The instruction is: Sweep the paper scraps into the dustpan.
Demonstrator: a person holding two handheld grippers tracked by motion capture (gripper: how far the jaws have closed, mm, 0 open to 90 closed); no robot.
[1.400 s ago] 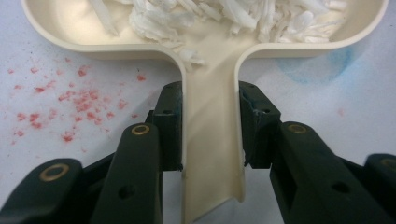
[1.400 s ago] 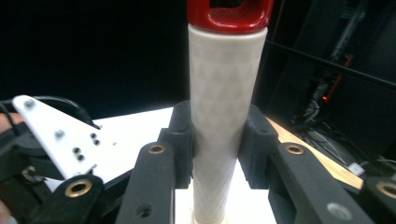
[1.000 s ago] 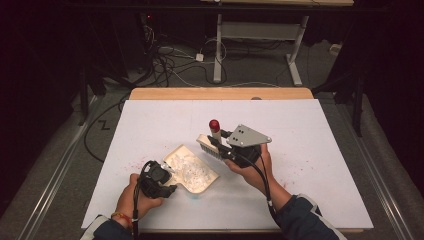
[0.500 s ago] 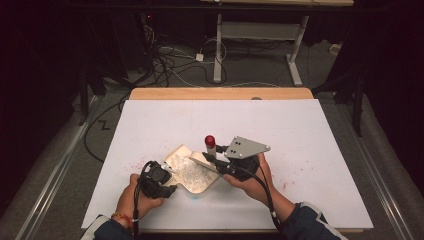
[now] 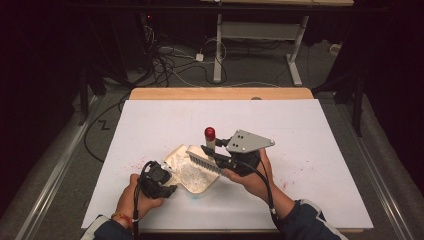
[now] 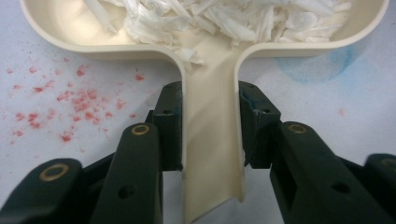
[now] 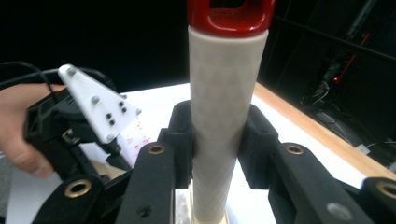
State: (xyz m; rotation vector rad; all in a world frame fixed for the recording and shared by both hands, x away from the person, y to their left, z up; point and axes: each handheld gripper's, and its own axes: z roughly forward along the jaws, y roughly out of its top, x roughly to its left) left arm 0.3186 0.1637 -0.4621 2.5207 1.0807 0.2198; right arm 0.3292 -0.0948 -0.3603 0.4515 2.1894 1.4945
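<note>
the left gripper point(image 6: 210, 135) pinches the handle of the cream plastic dustpan point(image 6: 210, 60), pinning it flat on the white table point(image 5: 150, 125) (shredded white scraps point(image 6: 224, 18) already inside), while the right gripper point(image 7: 217, 140) clamps the red-capped white brush point(image 7: 227, 93), bristles at the pan's mouth, likely to sweep.

A dim lab or recording room: a wooden table point(image 5: 220, 93) under a white sheet point(image 5: 150, 130) stands alone on grey carpet point(image 5: 60, 165), loose cables point(image 5: 170, 60) and a power strip point(image 5: 199, 57) trail across the far floor, and a height-adjustable desk frame point(image 5: 260, 45) stands behind (its surroundings lost in darkness)
</note>
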